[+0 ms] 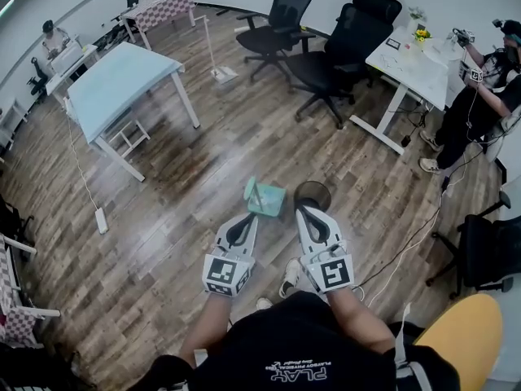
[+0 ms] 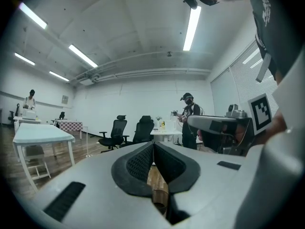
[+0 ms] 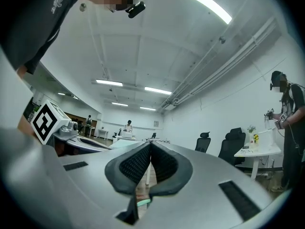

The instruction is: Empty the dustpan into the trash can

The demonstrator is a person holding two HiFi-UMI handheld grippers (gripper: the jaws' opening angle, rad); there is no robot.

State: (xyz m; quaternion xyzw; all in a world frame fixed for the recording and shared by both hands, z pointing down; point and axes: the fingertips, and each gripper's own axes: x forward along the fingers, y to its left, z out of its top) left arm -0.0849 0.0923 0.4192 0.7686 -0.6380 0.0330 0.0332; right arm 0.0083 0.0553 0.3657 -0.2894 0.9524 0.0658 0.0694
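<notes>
A teal dustpan (image 1: 265,197) sits on the wood floor, with a small dark round trash can (image 1: 313,192) just to its right. My left gripper (image 1: 250,217) hovers just short of the dustpan's near edge, jaws shut and holding nothing. The right gripper (image 1: 304,211) hangs over the near rim of the trash can, also shut and holding nothing. In the left gripper view the black pads (image 2: 143,162) meet at the tip, with only floor showing below them. A sliver of the teal dustpan (image 3: 143,202) shows under the shut pads (image 3: 136,163) in the right gripper view.
A light blue table (image 1: 122,80) stands at the far left. Black office chairs (image 1: 342,39) and a white desk (image 1: 415,55) are behind the can. A person (image 1: 480,96) stands at the right. A power strip (image 1: 101,220) and cables lie on the floor. My shoe (image 1: 290,277) is below the grippers.
</notes>
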